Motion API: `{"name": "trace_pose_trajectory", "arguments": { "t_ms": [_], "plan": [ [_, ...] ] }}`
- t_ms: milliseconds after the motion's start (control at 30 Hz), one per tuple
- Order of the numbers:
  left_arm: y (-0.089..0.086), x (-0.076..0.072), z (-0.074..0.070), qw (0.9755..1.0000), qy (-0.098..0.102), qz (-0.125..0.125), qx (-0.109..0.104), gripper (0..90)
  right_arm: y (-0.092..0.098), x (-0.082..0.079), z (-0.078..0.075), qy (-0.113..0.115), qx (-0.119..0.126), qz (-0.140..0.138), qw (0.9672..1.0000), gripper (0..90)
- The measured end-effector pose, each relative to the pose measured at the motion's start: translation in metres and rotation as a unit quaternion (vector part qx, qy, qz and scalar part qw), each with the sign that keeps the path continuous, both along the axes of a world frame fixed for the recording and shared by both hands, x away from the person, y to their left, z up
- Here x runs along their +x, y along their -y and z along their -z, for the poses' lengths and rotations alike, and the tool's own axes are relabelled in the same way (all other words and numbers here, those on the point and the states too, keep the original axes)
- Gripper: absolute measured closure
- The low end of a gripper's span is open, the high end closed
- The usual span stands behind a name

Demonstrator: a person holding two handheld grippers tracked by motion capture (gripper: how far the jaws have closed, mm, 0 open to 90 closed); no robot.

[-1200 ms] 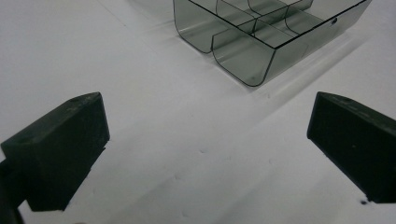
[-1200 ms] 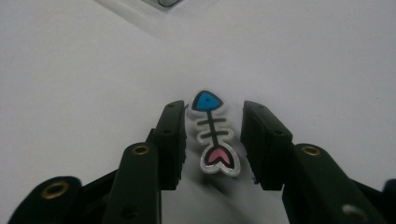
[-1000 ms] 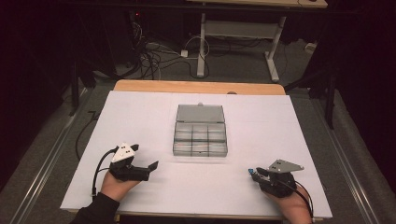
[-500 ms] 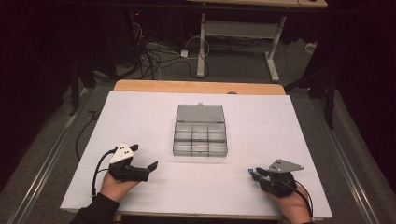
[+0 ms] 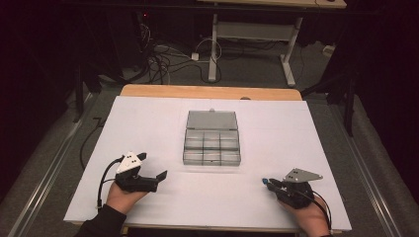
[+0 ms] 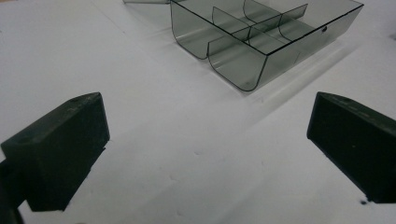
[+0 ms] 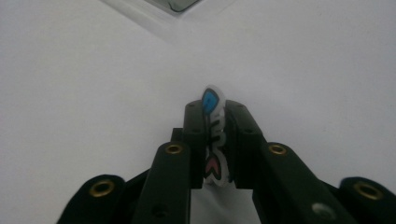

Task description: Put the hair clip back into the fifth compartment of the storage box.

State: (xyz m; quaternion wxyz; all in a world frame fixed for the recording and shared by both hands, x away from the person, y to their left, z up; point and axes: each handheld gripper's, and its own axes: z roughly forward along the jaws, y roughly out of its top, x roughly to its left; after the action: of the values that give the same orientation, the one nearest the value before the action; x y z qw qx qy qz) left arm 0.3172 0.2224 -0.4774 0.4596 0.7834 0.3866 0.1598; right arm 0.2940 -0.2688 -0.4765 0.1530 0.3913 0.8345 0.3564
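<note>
The compartment box (image 5: 211, 143) looks like smooth, glossy smoke-grey see-through plastic, its thin dividers and rounded walls catching light, and it sits on a matt white surface (image 5: 148, 123) that seems paper-like, with faint dents, while a strip of bare wood (image 5: 207, 92) shows at the far edge. The left tool (image 6: 205, 140) has matt black plastic jaws with a slightly grainy face. The right tool (image 7: 215, 109), also matt black with brass-coloured rivets, pinches a small flat glossy piece (image 7: 214, 100) with a white rim and blue, black and pink print.
</note>
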Motion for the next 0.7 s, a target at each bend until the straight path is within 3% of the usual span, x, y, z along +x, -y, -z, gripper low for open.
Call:
{"name": "trace_pose_trajectory", "arguments": {
  "t_ms": [133,333,700],
  "plan": [
    [0.0007,-0.0003,-0.0006,1.0,0.004,0.0,0.007,0.0,-0.001,0.0009,-0.0014,0.0,-0.008,-0.006,0.9999,81.8],
    [0.0032,-0.0023,-0.0002,0.9999,0.001,0.002,0.014,0.0,-0.0006,0.0001,-0.0027,0.002,-0.002,-0.009,1.0,84.4],
    [0.0039,-0.0009,0.0003,0.9999,0.001,0.001,0.014,0.0,-0.0035,0.001,0.001,-0.008,-0.001,-0.017,0.9998,84.5]
  ]
}}
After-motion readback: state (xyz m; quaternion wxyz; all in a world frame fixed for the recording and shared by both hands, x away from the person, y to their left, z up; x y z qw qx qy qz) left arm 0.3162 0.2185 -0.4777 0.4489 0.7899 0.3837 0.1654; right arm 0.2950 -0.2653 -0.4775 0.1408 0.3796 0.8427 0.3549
